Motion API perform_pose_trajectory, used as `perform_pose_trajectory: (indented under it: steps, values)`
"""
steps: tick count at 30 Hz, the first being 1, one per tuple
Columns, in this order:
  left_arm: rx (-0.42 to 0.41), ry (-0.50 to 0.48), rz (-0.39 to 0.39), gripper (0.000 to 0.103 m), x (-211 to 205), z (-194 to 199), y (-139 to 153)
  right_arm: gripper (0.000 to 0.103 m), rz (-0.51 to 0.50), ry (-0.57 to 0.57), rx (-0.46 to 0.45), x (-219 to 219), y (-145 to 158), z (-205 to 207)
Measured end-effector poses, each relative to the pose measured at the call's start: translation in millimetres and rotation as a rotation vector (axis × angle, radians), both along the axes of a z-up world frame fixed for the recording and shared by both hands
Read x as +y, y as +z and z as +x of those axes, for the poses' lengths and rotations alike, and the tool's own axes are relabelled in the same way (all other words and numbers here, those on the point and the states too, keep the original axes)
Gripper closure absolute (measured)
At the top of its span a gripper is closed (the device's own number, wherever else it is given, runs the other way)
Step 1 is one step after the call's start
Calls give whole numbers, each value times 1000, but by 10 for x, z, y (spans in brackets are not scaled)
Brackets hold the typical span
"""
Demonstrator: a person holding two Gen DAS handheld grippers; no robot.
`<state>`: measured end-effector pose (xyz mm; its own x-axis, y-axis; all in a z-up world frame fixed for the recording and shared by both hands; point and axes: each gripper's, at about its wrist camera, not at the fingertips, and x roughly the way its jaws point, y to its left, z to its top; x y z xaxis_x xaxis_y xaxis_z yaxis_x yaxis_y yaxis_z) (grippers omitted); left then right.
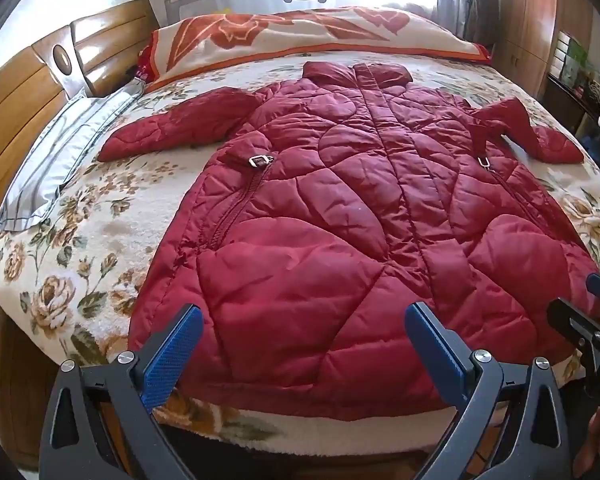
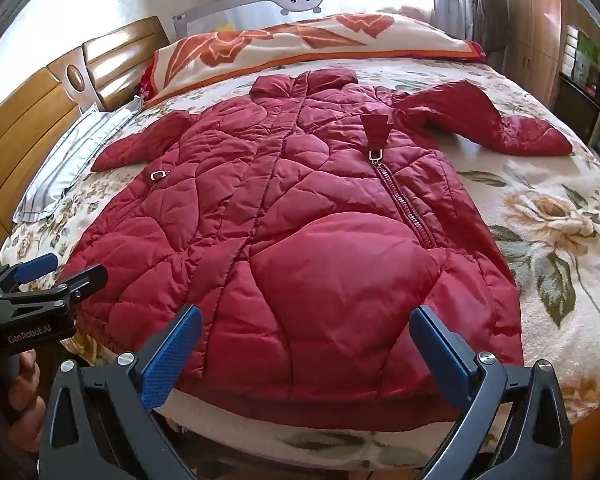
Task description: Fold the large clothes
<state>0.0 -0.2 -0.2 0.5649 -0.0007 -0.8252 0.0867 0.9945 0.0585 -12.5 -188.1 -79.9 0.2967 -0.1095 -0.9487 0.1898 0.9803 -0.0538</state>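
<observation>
- grippers are hanging over the near edge of the bed: the left gripper (image 1: 302, 344) and the right gripper (image 2: 306, 346) are both standing wide apart, gripping nothing, their blue pads (image 1: 172, 354) sitting above the hem.
- the red coat (image 1: 340, 208) is lying flat, front up, on the flowered blanket (image 1: 80, 240), hem nearest, collar farthest, both sleeves spreading outward.
- a striped pillow (image 1: 60, 152) is resting to the left, by the wooden headboard (image 1: 16, 92).
- a folded orange-flowered blanket (image 1: 300, 36) is lying just beyond the collar.
</observation>
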Motion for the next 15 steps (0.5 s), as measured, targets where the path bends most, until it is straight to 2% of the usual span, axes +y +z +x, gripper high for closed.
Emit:
perform_pose_trajectory:
  steps: [15]
  values:
    - [-5, 5, -2, 1, -73, 8, 14, 0, 4, 4, -4, 35, 8, 20]
